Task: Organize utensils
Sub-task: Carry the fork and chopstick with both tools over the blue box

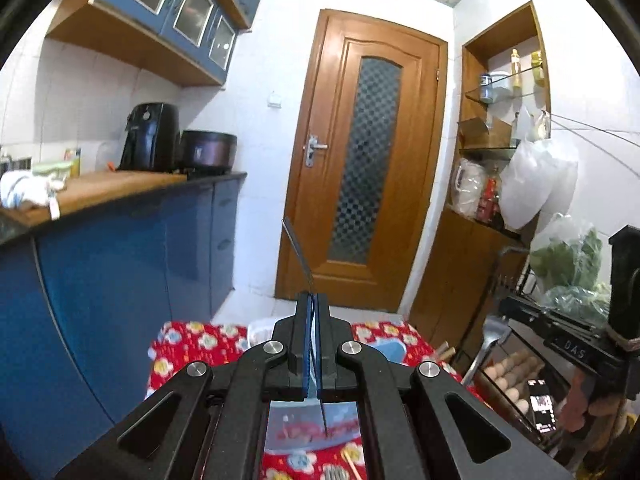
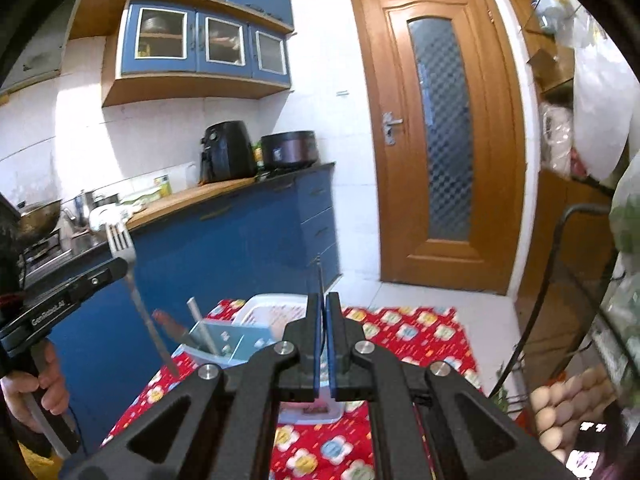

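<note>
The shiny steel fork [image 2: 130, 276] stood nearly upright, prongs up, above the table with the red flowered cloth [image 2: 404, 336]. The left gripper [image 2: 120, 267] had its fingers pressed together on the fork's handle. The right gripper [image 2: 324, 306] was also clamped, on a thin metal utensil [image 2: 320, 276] seen edge-on; which kind I cannot tell. Below them stood a pale blue holder [image 2: 230, 338] and a white slotted basket [image 2: 266, 309], touching.

White tiled walls [image 2: 132, 136], wooden door [image 1: 360, 160] with patterned glass, blue cabinets [image 2: 240, 240], wooden countertop [image 1: 104, 188].
</note>
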